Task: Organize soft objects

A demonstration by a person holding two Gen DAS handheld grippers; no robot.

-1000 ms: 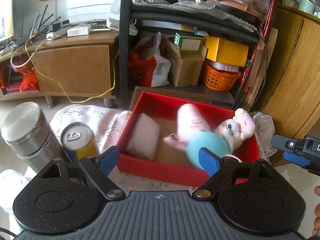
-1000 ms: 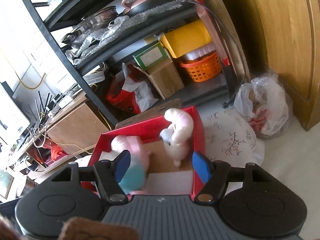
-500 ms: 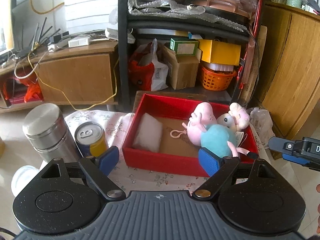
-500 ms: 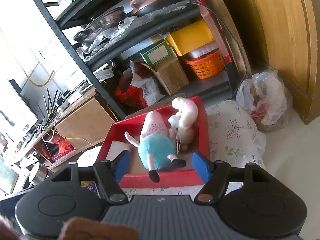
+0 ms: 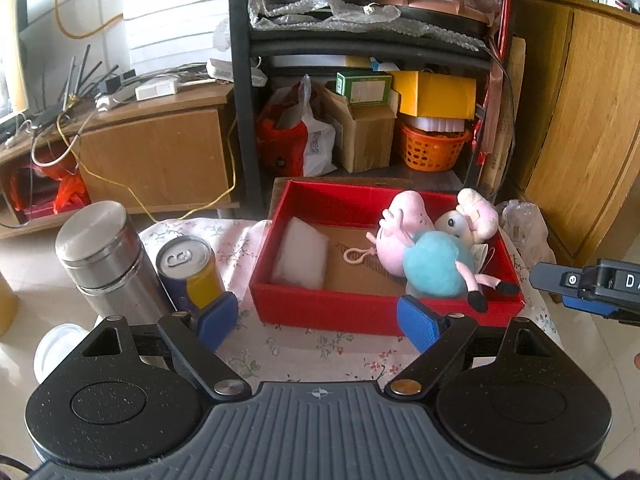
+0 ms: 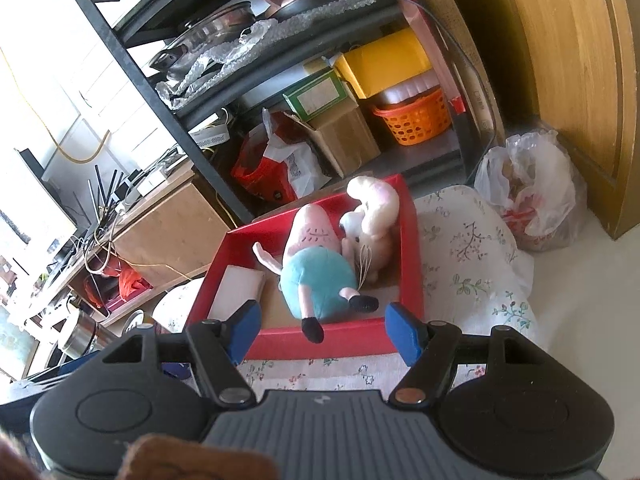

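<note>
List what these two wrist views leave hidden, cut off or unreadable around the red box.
- Small white plush toy: body hidden behind the pink pig plush in a blue dress, left wrist view.
- Square red cardboard box: near corners covered by claw pads, both views.
- Steel canister: mostly hidden behind the right claw body, right wrist view.
- Yellow drink can: label unreadable, left wrist view.

pig plush (image 5: 430, 256) | was mid-air, blurred | now resting in red box (image 5: 384, 312)
</note>
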